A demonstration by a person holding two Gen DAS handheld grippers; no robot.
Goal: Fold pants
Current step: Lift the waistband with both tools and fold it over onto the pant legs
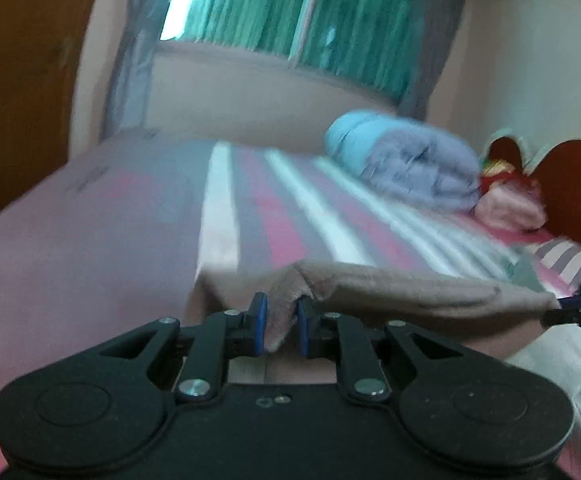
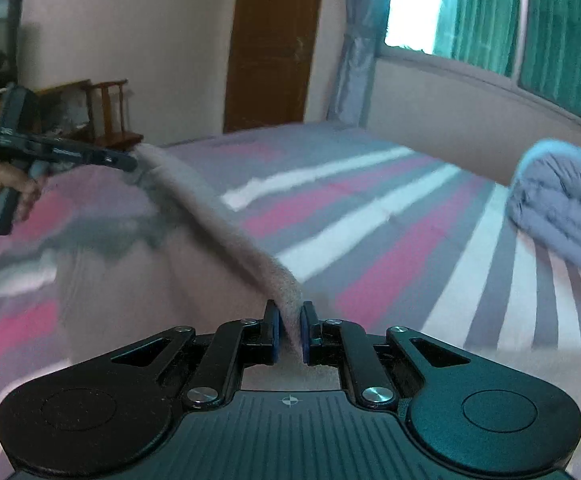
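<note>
Here, both claws hold the pants (image 2: 226,224) stretched in the air above a striped bed (image 2: 390,216).

The left claw (image 1: 281,322) pinches one end of the beige fabric between its blue pads (image 1: 259,320); the right claw (image 2: 289,330) clamps the other end, and the taut edge runs between them. A rolled grey quilt (image 1: 414,164) lies near the headboard (image 1: 570,184), well apart from the pants. Both views are blurred.
</note>
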